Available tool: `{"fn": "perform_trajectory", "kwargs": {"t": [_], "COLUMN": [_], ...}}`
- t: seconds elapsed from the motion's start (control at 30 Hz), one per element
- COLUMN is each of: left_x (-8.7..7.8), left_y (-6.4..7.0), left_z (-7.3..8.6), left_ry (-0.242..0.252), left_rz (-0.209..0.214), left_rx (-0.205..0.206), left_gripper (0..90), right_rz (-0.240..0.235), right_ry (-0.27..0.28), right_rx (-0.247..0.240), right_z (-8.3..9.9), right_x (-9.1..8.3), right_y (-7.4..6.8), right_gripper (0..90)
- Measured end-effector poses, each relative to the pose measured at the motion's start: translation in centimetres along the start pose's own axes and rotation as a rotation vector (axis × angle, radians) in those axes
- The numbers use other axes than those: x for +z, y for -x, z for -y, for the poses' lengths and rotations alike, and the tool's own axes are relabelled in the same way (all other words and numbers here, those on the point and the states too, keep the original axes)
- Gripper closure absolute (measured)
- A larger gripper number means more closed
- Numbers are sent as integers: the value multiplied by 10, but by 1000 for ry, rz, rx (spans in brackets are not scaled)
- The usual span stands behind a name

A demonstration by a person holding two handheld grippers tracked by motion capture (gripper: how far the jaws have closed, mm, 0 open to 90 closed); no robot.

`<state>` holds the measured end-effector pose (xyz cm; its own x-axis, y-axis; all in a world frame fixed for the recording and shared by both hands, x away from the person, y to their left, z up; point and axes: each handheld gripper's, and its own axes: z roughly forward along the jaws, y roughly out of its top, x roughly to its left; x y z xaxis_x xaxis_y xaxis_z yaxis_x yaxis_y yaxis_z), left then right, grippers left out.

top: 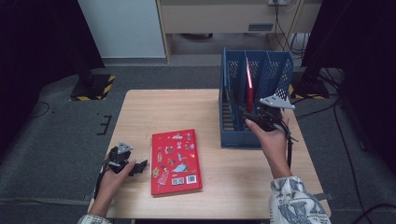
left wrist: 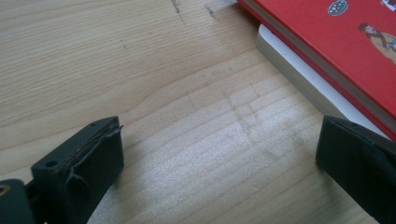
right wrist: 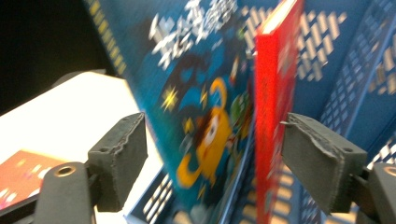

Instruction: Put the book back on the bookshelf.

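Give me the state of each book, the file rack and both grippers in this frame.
Red book on the table: lying flat, cover up, not gripped.
Red book in the rack: standing upright in a compartment.
Blue book: leaning in the rack.
Blue file rack: upright, holding books.
Left gripper: open, over bare table.
Right gripper: open, at the rack.

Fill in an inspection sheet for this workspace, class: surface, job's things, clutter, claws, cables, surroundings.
Surface: wooden table, marked with faint scuffs.
Job's things: red book flat on the table; blue file rack holding an upright red book and a blue picture book.
Clutter: nothing seen.
Claws: left claw open, low over the table beside the flat book; right claw open at the rack, around the upright books' edges.
Cables: one trails from each claw; more lie on the floor.
Surroundings: grey carpet, black stands, white panel.
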<state>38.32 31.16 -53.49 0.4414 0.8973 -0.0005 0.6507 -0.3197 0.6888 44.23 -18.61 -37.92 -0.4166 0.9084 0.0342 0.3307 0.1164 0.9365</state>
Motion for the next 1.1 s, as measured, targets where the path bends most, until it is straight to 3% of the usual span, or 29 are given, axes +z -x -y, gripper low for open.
{"fn": "perform_trajectory", "kwargs": {"t": [0.1,0.37,0.73,1.1], "left_x": [-2,-10,-20,-23], "left_y": [-1,-2,10,30], "left_z": [-1,-4,-12,-18], "left_ry": [11,58,96,116], "left_rz": [7,10,24,76], "left_rx": [-32,-53,-21,20], "left_gripper": [32,51,59,160], "right_rz": [-27,-100,-227,-350], "right_ry": [-11,-43,-82,-155], "right_rx": [7,7,-9,-57], "right_z": [13,44,76,102], "right_x": [-7,-20,-13,2], "right_y": [-5,-20,-59,-97], "right_gripper": [215,184,200,269]}}
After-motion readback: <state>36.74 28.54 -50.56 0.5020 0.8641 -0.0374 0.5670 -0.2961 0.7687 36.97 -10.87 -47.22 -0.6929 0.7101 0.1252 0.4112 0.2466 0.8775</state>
